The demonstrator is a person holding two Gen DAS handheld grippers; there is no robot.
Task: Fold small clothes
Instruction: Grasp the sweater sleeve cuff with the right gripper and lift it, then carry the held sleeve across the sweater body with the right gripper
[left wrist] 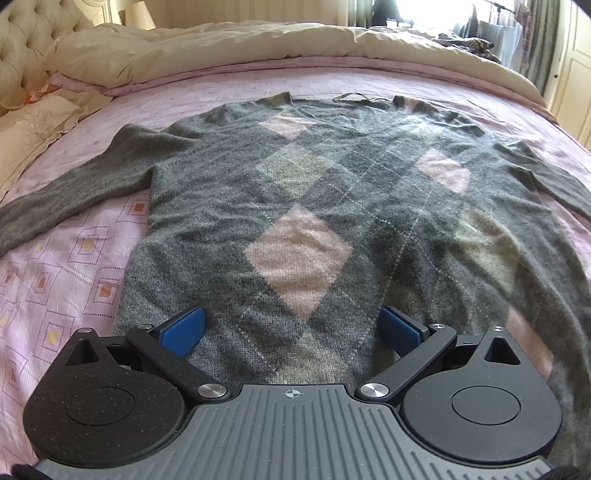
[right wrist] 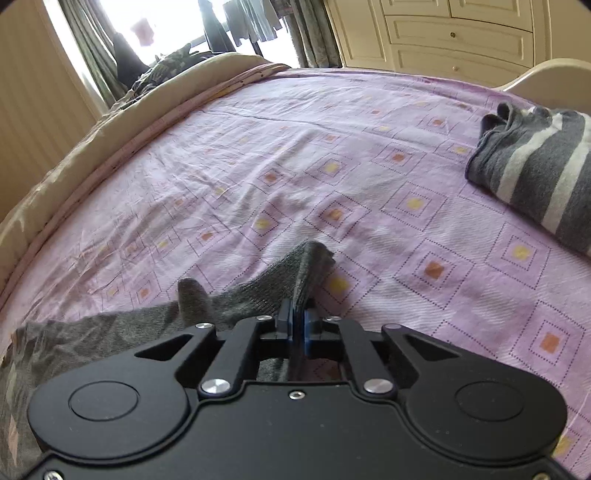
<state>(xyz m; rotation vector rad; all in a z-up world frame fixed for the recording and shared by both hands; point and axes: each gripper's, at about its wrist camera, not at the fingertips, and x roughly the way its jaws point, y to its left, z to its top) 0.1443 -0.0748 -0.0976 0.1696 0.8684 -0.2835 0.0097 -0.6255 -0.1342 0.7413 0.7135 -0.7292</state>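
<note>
On the far left, a cream tufted headboard (left wrist: pixel 14 48) and a pale rumpled duvet (left wrist: pixel 207 44) bound the pink patterned bedsheet (left wrist: pixel 74 258), where the grey argyle knitted sweater with pink diamonds (left wrist: pixel 295 206) lies flat, front up, collar away from the camera. Its left grey sleeve (left wrist: pixel 74 184) stretches outward across the sheet, which suits a fold inward toward the body. The left gripper (left wrist: pixel 291 328) hovers low over the hem with its blue-padded fingers (left wrist: pixel 183 330) spread wide apart, holding nothing; it seems placed to pin or steady the hem.

Further right, the right gripper (right wrist: pixel 298 325) has its blue pads pressed together on the cuff end of the other grey sleeve (right wrist: pixel 288 280), which rises from the sheet in a slack ridge. That pinch probably serves to carry the sleeve over the body.

To the right lies a folded grey and white striped garment (right wrist: pixel 539 173), well apart from the sleeve, likely finished. Nothing obstructs the fold; beyond the bed stand cream cupboard doors (right wrist: pixel 443 33).
</note>
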